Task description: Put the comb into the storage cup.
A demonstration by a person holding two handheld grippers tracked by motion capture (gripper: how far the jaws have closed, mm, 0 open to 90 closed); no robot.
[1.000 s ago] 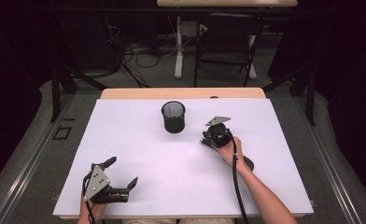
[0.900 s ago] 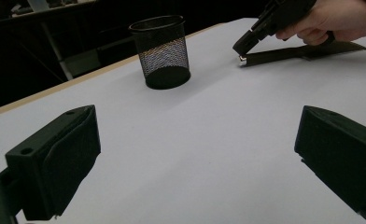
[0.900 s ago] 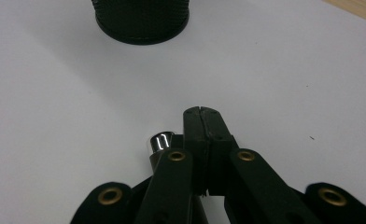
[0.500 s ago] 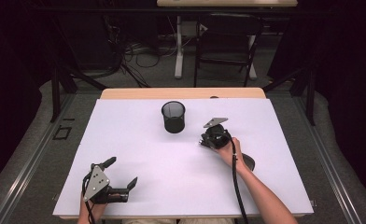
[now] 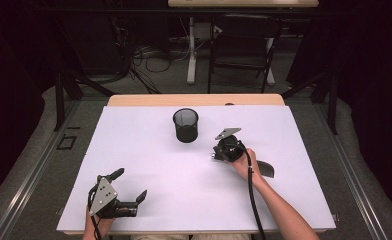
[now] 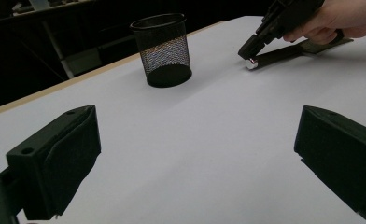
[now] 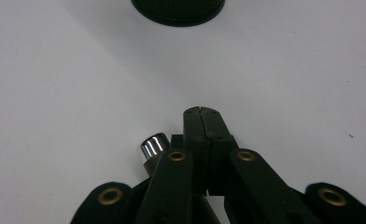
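Tool, black [image 6: 284, 52], long and slim, with a shiny cap [image 7: 153, 145] at one end. It is lying flat on the white tabletop [image 5: 159, 165], right of the mesh cup [image 5: 186, 125] and apart from it, its wider far end passing under the person's right hand.

Right hand-held gripper [image 7: 202, 122]: I am seeing its jaws pressed together with nothing between them. The tips are sitting down at the tabletop just beside the shiny cap, which is showing to one side of the jaws and not inside them.

Left hand-held gripper [image 5: 129, 184]: jaws are standing spread wide and empty, low at the near left of the tabletop, well apart from the tool.

Handling, as I am judging it: the tool is looking stiff and light, likely rounded, so it may be rolling away under a sideways nudge. The cap is looking smooth and slippery, so I am ruling it out as a grip point. I am planning to open the jaws, straddle the dark shaft just behind the cap, and close across its width before lifting.
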